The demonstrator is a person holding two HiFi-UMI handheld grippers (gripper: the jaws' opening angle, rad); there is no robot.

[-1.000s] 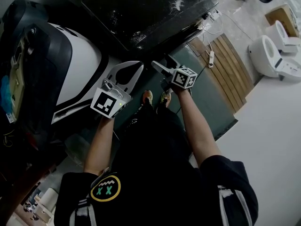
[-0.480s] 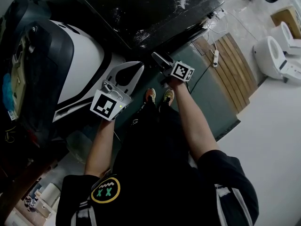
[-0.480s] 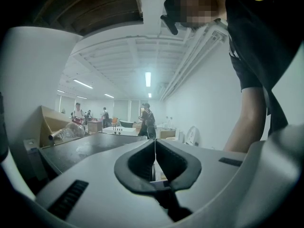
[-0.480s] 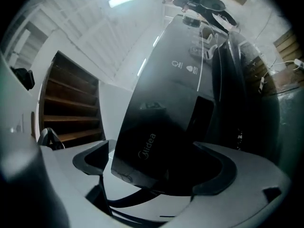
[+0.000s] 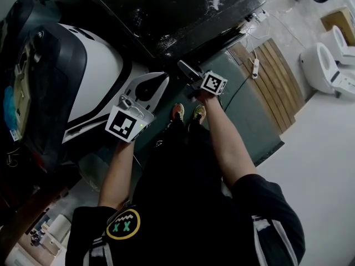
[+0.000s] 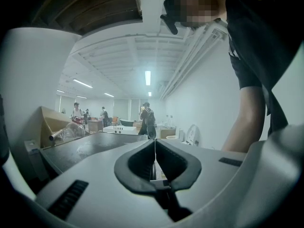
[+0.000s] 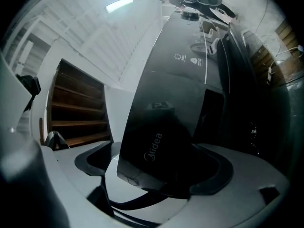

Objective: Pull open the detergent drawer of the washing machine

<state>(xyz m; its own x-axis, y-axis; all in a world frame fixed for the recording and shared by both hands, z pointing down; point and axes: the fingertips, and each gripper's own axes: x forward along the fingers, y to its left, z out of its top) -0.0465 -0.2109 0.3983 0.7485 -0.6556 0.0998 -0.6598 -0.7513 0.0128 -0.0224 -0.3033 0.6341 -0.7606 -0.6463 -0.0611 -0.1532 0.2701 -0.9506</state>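
My left fingers (image 6: 155, 144) are pressed together, tip to tip, with nothing between them, just open room ahead. My right gripper (image 7: 156, 167) is up against the washing machine (image 5: 177, 10). Its fingers (image 7: 92, 159) stand wide and have just been closing in a little. Between them sits the dark front of the detergent drawer (image 7: 152, 148), brand mark showing. The drawer's edge is close to my right-hand finger, and a strip of white shows between it and the left-hand one. I can't tell if either pad is touching. The drawer isn't visibly pulled out.
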